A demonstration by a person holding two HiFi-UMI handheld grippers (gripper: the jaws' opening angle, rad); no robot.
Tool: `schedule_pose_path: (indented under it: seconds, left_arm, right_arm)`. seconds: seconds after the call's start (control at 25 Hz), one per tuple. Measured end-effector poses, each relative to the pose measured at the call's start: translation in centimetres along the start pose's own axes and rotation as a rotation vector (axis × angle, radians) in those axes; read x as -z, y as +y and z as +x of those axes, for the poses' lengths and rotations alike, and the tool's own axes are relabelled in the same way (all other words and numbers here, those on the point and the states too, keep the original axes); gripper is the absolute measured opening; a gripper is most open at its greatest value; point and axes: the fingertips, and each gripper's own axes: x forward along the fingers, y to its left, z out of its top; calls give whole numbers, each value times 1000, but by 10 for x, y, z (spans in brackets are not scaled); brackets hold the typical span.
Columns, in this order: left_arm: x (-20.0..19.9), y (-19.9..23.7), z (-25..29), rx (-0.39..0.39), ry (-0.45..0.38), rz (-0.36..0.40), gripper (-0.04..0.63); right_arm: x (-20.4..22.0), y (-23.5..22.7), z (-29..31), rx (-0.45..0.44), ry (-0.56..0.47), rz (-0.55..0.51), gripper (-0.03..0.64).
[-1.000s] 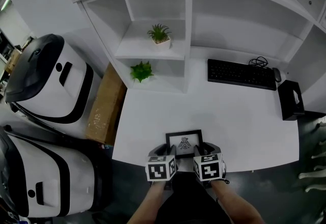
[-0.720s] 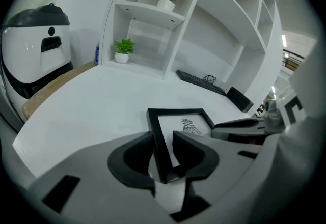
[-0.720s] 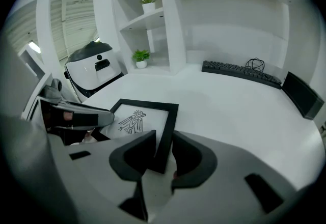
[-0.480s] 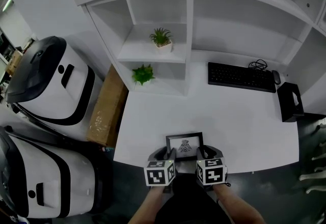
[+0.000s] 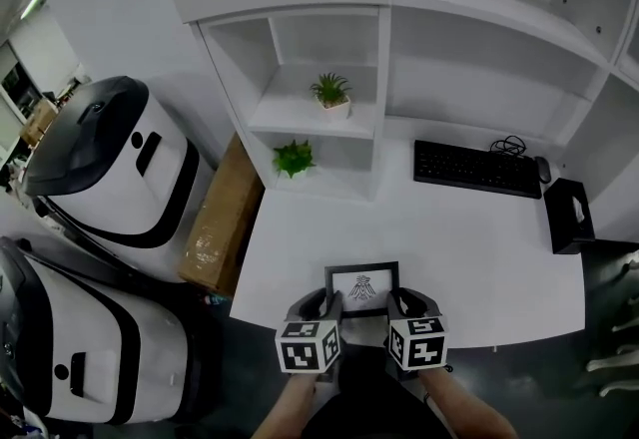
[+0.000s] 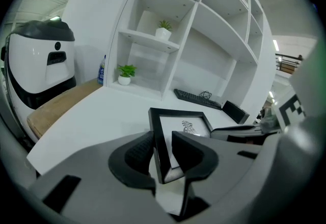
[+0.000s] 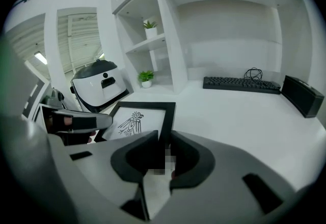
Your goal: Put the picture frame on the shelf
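Perhaps higher: black bird-print picture frame (image 5: 361, 287)

Picture frame (image 5: 361, 287): matt black moulding, white paper print. Desk (image 5: 469, 237) smooth matt white. Cardboard box (image 5: 222, 218) brown, dull.

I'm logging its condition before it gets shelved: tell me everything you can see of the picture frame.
The picture frame is small and rectangular: a thin black border around a white sheet with a black bird-like drawing. It is face up at the near edge of the white desk. The left gripper and right gripper, whose jaws have just been closing, clamp its left and right borders.
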Motion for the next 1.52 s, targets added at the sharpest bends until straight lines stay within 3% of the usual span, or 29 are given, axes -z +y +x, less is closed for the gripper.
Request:
schedule_pose_path:
  seconds: [0.44,0.76,1.16,1.52]
  left_arm:
    - [-62,-6,-27,1,-177,46,109]
    - [-86,-21,-36,23,-250,90,109]
    - [-106,-31,-34,32,-282,141,108]
    - [-120,-28,-18,36,-284,142,107]
  right_arm:
    - [-66,14,-30,-41,-226,-46,74]
    - [-89,9,-47,-40,-328,-85,74]
    - [-101,2,-54,-39,-376,-95,77]
    - [-117,-4,-45,-30,-400,-123,78]
